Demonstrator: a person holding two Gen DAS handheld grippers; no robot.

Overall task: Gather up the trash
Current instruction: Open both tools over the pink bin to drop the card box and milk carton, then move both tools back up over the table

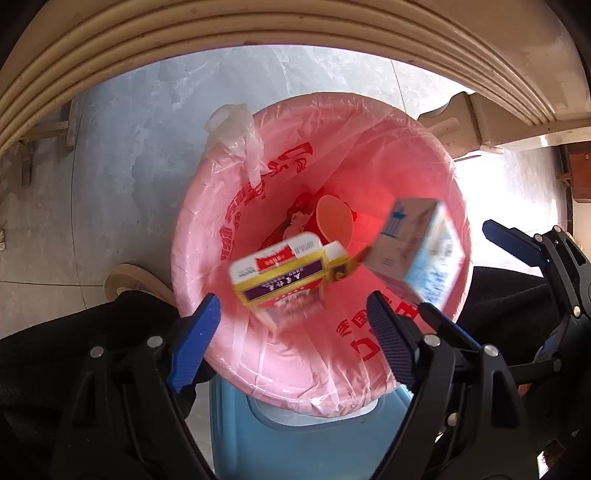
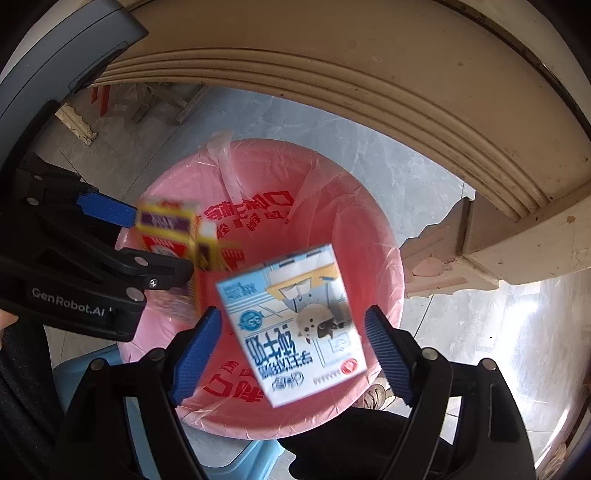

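A pink-lined bin (image 1: 207,236) (image 2: 365,229) stands below both grippers. My left gripper (image 1: 295,325) is open; a blurred yellow and purple carton (image 1: 284,273) (image 2: 173,229) is loose in the air between its spread fingers, over the bin mouth. My right gripper (image 2: 293,347) is open; a light blue milk carton (image 2: 295,328) (image 1: 417,254) is loose between its fingers, above the bin. The left gripper also shows in the right wrist view (image 2: 155,243), and the right gripper in the left wrist view (image 1: 465,269). An orange disc (image 1: 334,218) lies inside the bin.
A cream ribbed table edge (image 1: 258,29) (image 2: 369,85) arches over the bin. A carved cream table leg (image 1: 476,122) (image 2: 461,243) stands to the right. The bin sits on a blue stool (image 1: 295,443) (image 2: 92,365). Grey tiled floor surrounds it.
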